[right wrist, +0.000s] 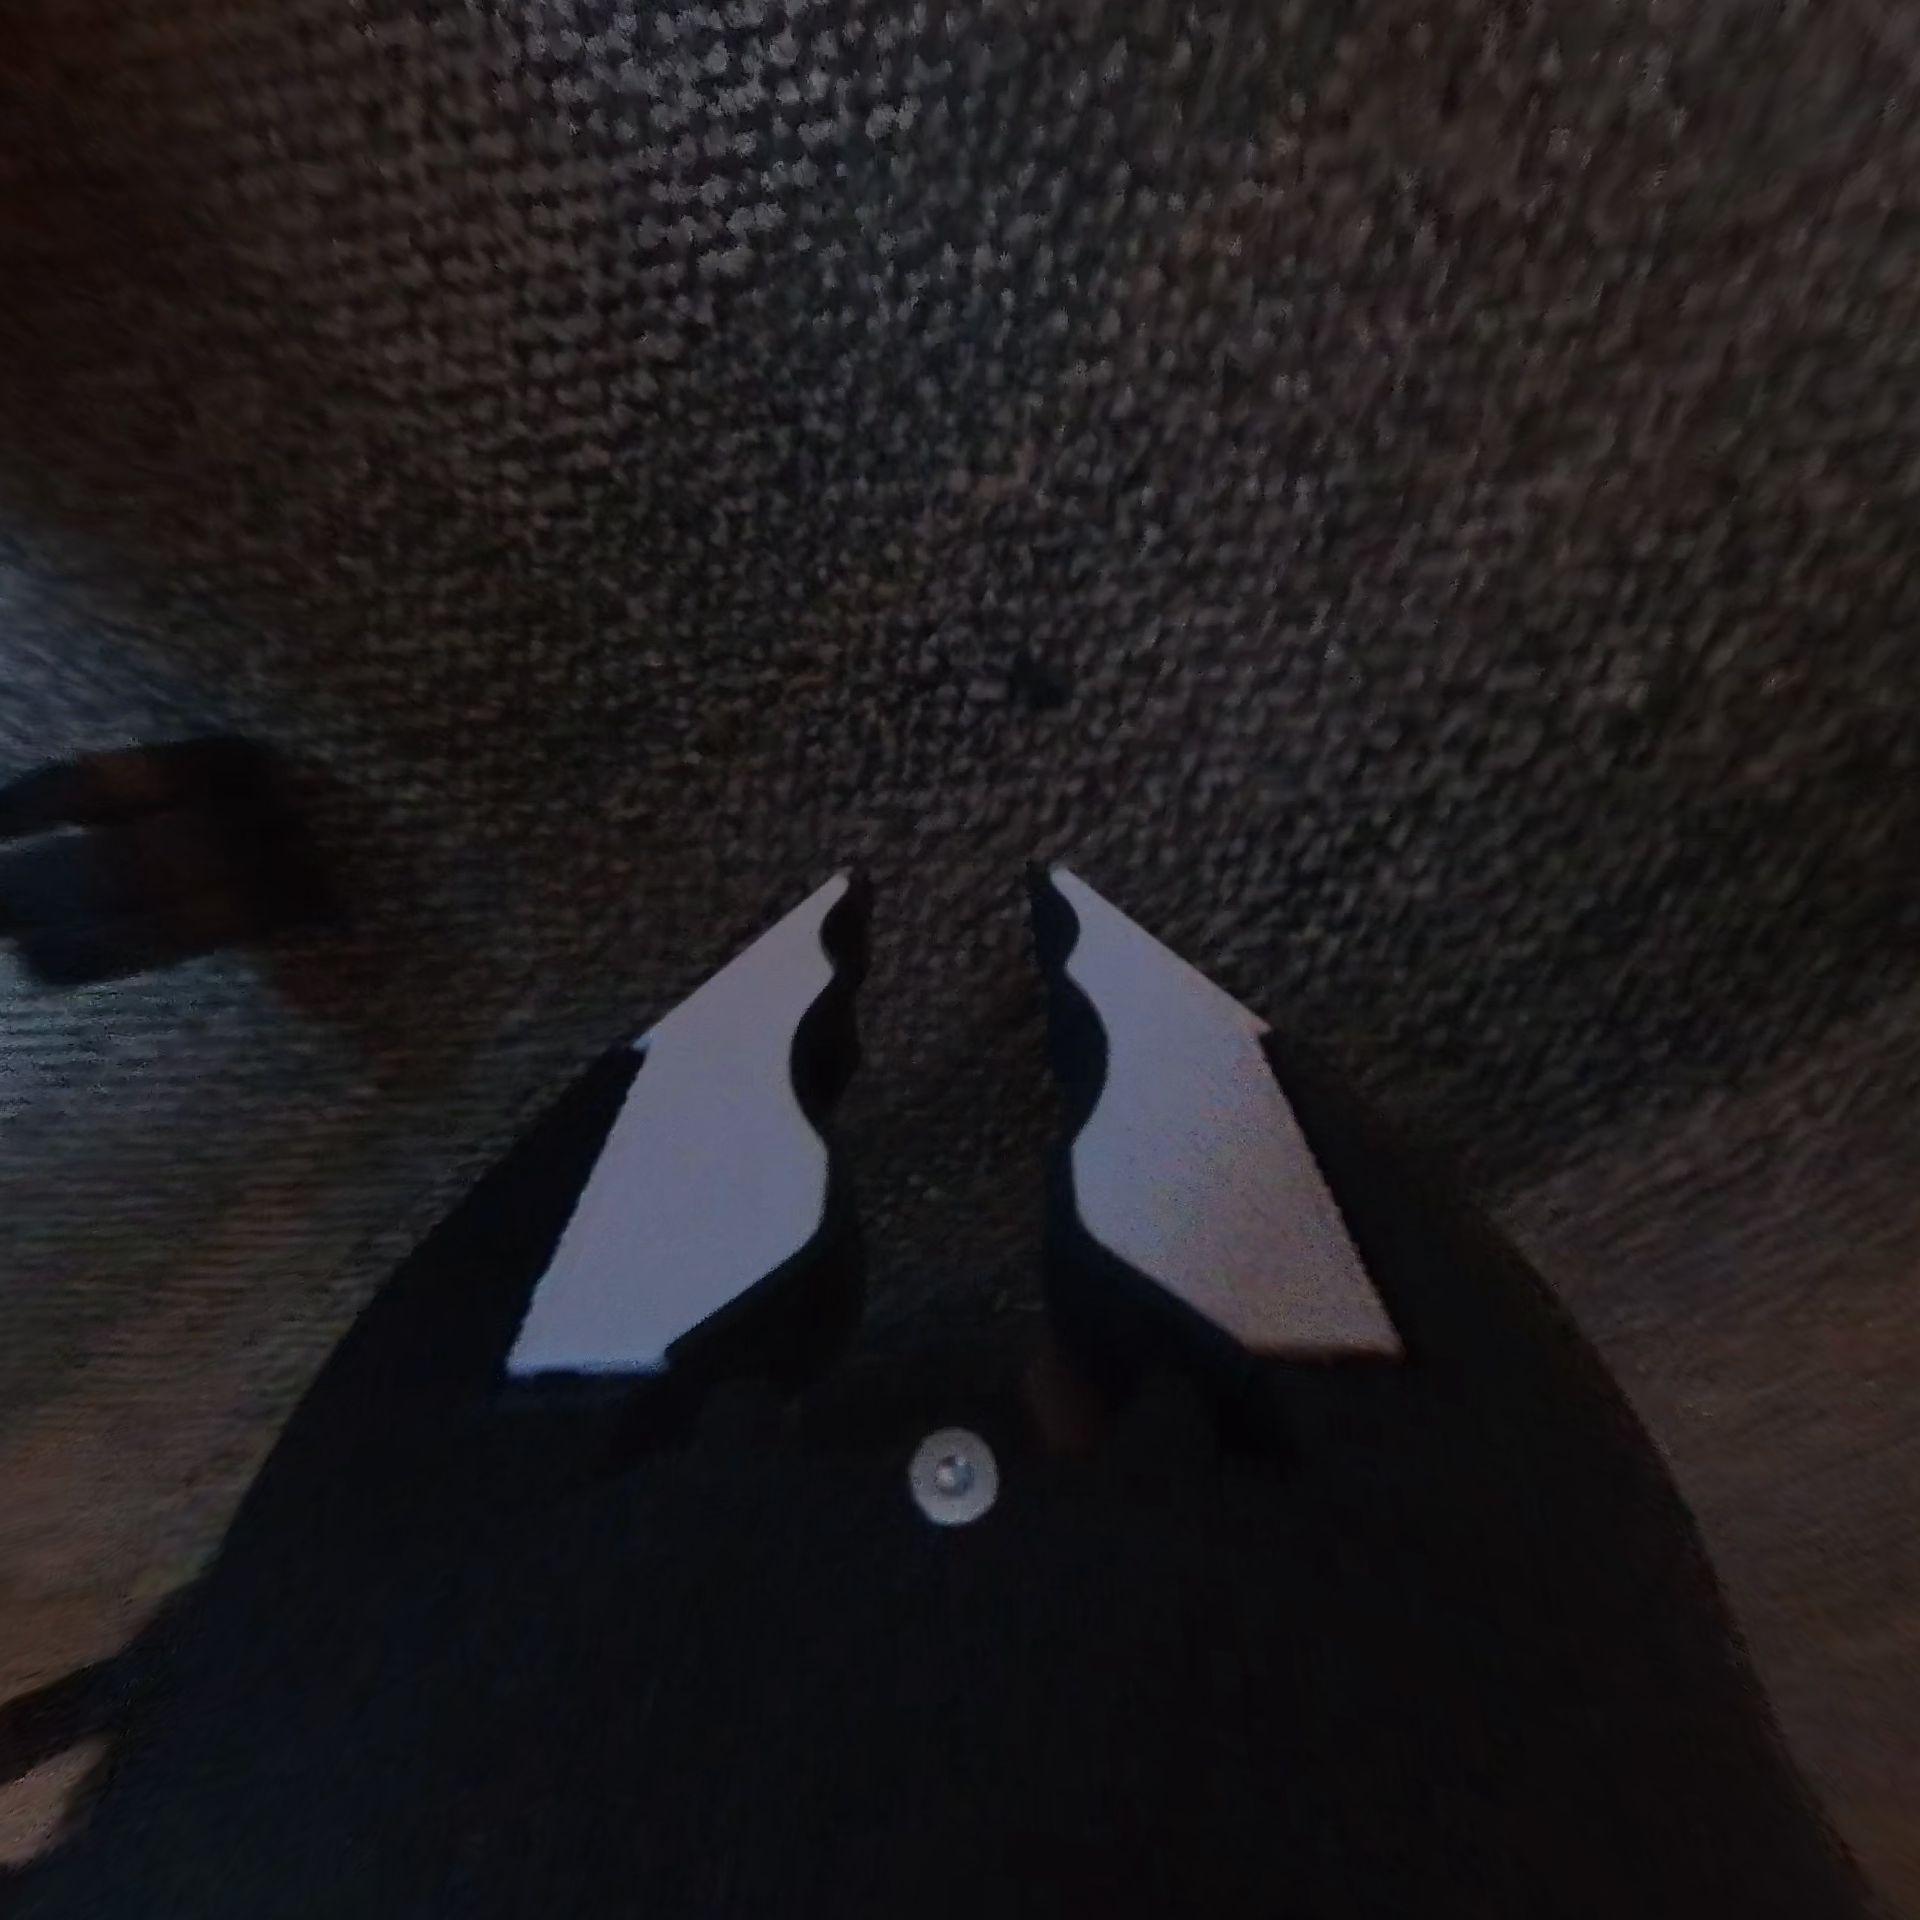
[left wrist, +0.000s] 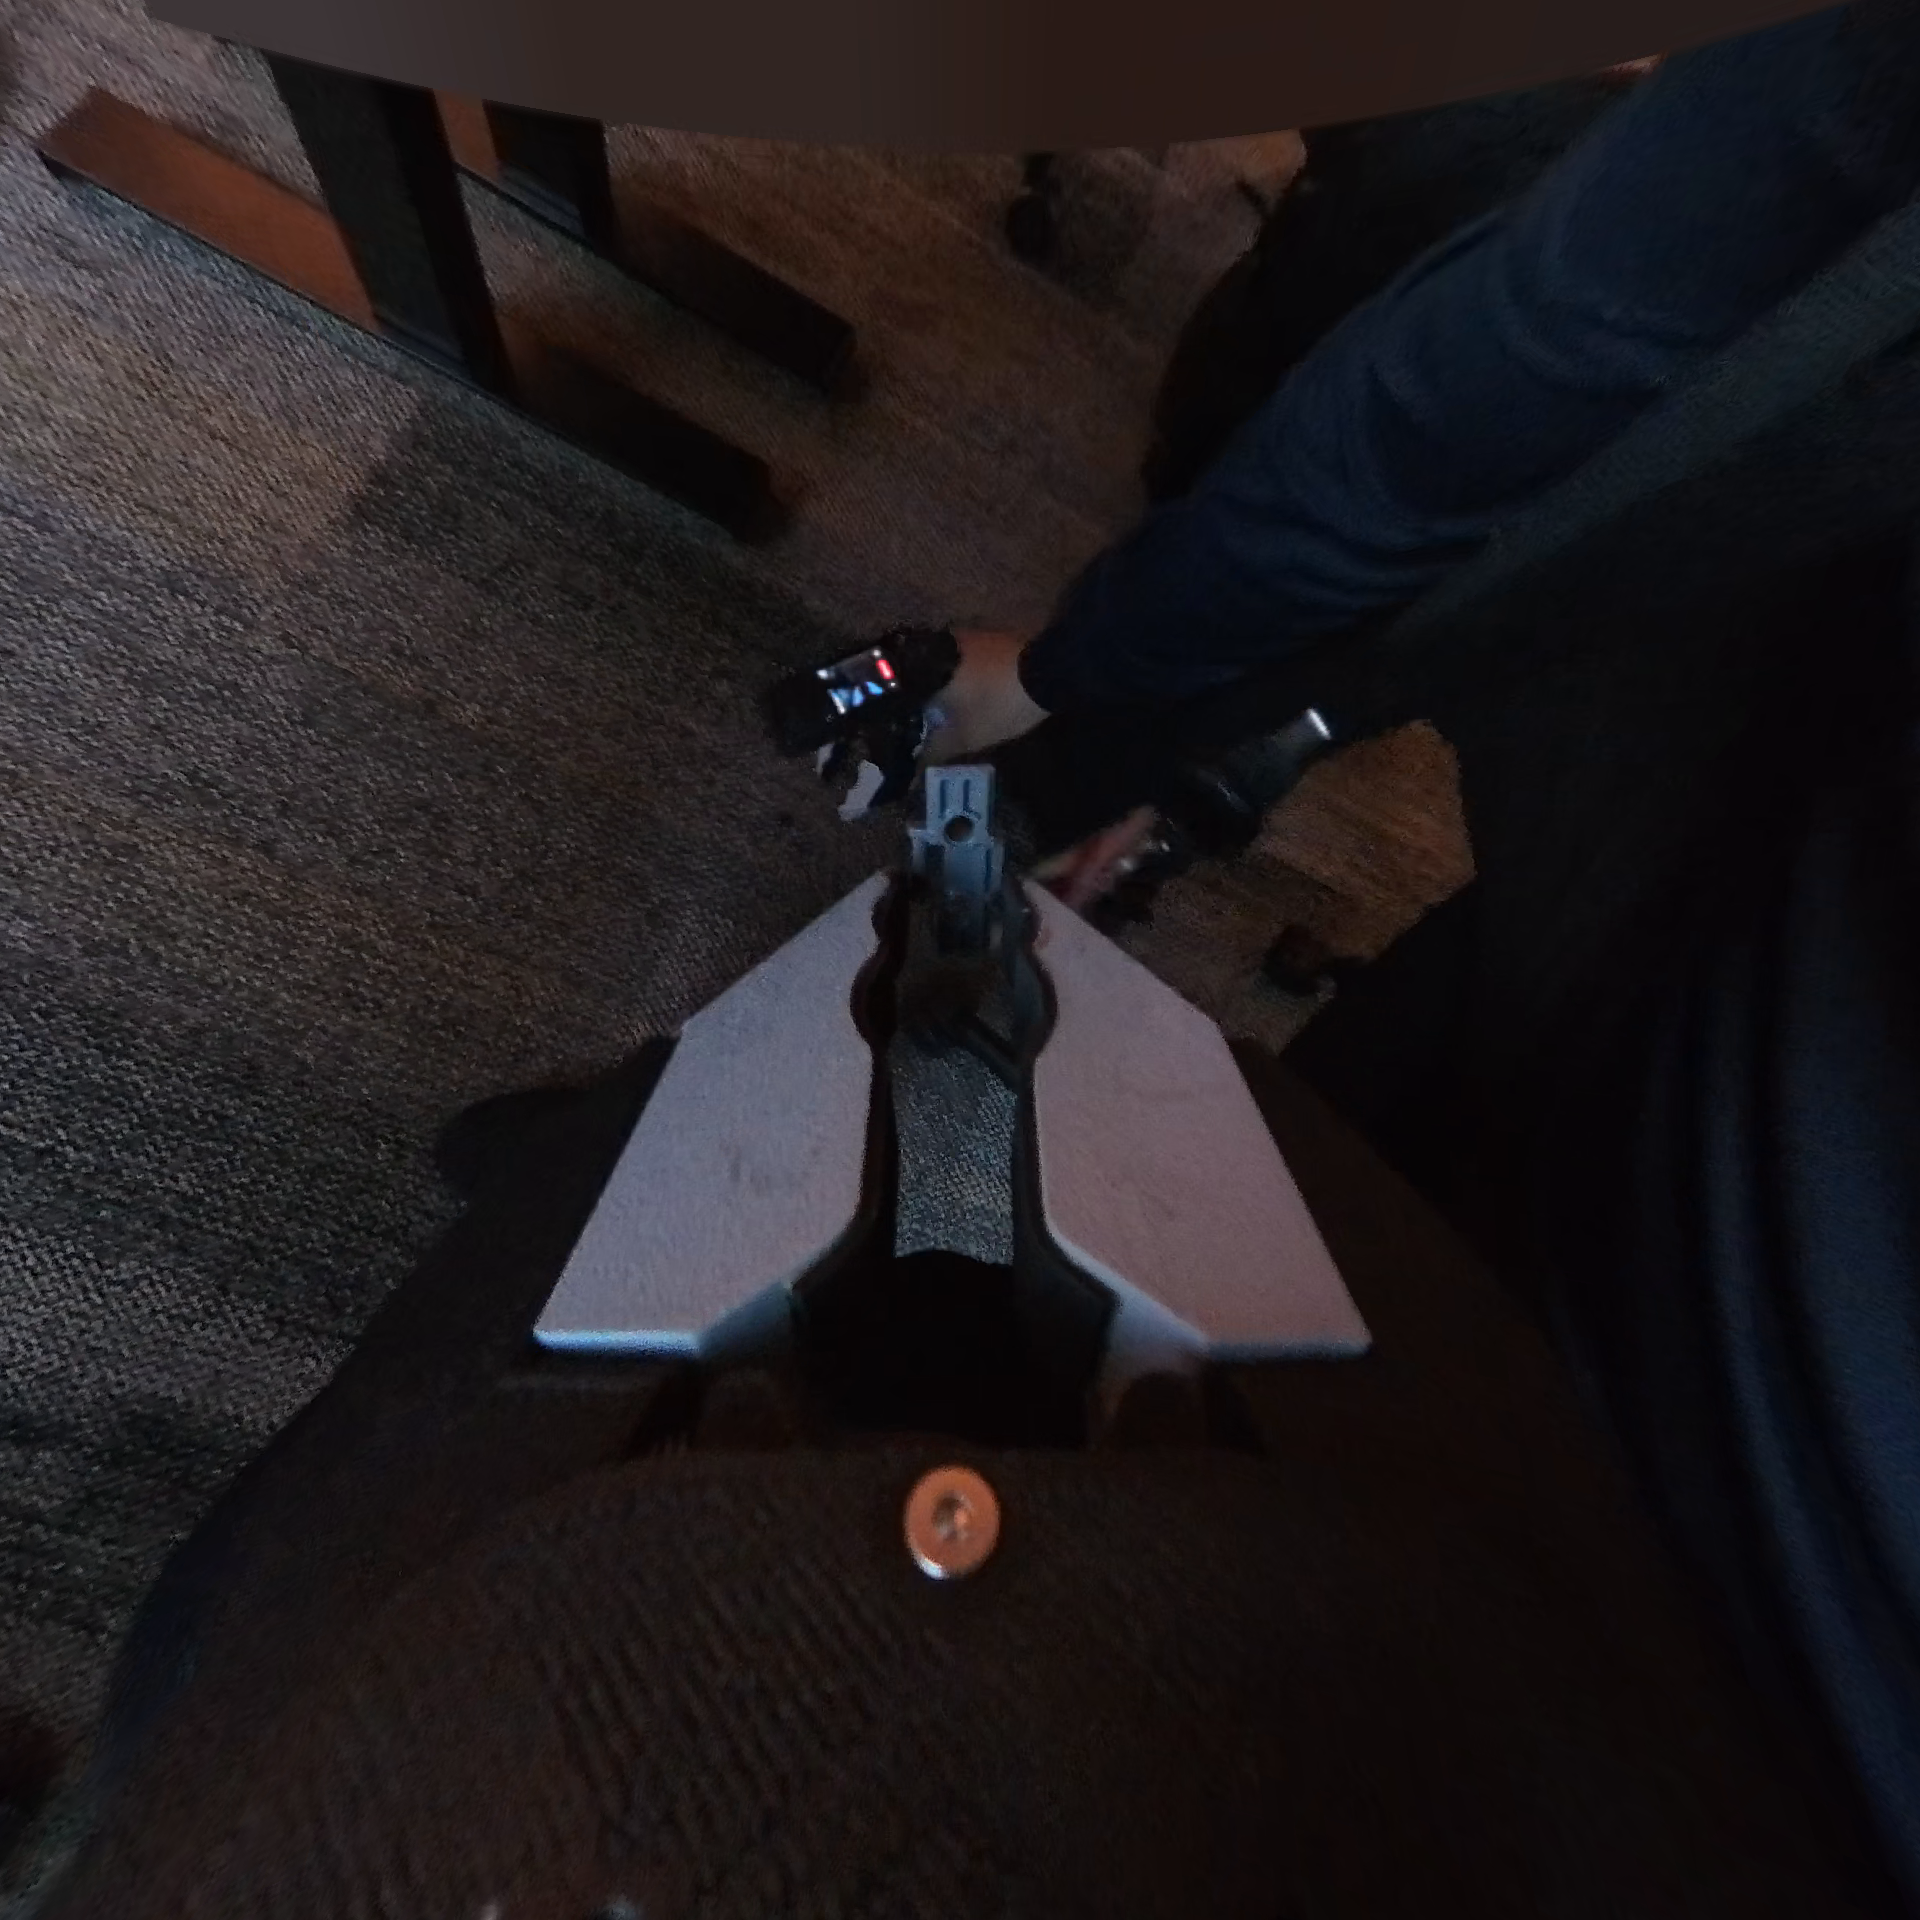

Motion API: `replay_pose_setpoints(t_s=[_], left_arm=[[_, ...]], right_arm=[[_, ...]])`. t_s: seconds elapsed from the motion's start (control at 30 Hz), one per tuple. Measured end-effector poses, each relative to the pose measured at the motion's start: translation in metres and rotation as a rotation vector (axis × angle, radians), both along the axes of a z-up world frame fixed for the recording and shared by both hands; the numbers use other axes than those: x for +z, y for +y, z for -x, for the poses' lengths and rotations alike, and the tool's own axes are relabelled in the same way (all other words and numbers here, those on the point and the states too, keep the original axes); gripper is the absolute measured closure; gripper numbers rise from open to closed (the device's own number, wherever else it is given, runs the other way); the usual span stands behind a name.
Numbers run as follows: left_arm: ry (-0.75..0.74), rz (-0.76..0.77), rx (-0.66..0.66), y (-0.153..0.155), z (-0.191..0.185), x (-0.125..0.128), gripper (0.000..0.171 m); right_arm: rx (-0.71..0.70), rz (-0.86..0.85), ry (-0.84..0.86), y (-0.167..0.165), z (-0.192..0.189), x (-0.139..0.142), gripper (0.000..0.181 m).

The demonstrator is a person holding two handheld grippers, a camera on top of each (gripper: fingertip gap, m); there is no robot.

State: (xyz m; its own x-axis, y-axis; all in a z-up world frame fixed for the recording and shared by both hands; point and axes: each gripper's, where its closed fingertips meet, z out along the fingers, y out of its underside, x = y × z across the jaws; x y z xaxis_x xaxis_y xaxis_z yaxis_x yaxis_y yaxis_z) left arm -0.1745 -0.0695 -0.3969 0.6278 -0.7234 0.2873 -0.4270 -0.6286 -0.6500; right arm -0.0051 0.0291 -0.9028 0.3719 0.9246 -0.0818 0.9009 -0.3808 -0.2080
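Observation:
In the left wrist view my left gripper (left wrist: pixel 961 883) has its jaws close together around a small grey plastic part (left wrist: pixel 956 826) with a hole and slots, which sticks out past the fingertips over a dark stem. Just beyond it a hand (left wrist: pixel 987 681) in a dark blue sleeve (left wrist: pixel 1455 416) holds the other gripper, whose camera screen (left wrist: pixel 857 691) glows. In the right wrist view my right gripper (right wrist: pixel 948 883) has its jaws apart with only grey carpet (right wrist: pixel 1039 468) showing between them, very close.
Dark furniture legs (left wrist: pixel 416 260) and black floor bars (left wrist: pixel 769 301) stand on the carpet (left wrist: pixel 260 727) at upper left. A pale wooden block (left wrist: pixel 1361 852) lies right of the grey part. A blurred dark shape (right wrist: pixel 156 831) lies at the left edge of the right wrist view. About 55 centimeters separates my left fingertips from my right.

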Motion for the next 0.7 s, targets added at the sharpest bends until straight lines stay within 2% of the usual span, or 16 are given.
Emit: replay_pose_setpoints(t_s=[0.1,0.27,0.5,0.6,0.7], left_arm=[[-0.036,0.007,-0.021,0.006,-0.004,-0.001,0.157],[-0.094,0.019,-0.061,0.001,-0.007,0.004,0.158],[-0.027,0.072,-0.040,-0.005,0.000,-0.010,0.158],[-0.015,0.098,-0.040,-0.003,0.001,-0.016,0.158],[-0.048,0.115,-0.037,0.002,-0.002,-0.013,0.157]], right_arm=[[0.095,-0.061,-0.026,0.015,0.006,-0.013,0.150],[0.155,-0.010,-0.053,0.020,0.010,-0.038,0.152],[0.341,-0.068,-0.109,0.020,0.021,-0.057,0.156],[0.363,-0.040,-0.106,0.019,0.020,-0.057,0.159],[0.327,0.019,-0.094,0.018,0.020,-0.057,0.170]])
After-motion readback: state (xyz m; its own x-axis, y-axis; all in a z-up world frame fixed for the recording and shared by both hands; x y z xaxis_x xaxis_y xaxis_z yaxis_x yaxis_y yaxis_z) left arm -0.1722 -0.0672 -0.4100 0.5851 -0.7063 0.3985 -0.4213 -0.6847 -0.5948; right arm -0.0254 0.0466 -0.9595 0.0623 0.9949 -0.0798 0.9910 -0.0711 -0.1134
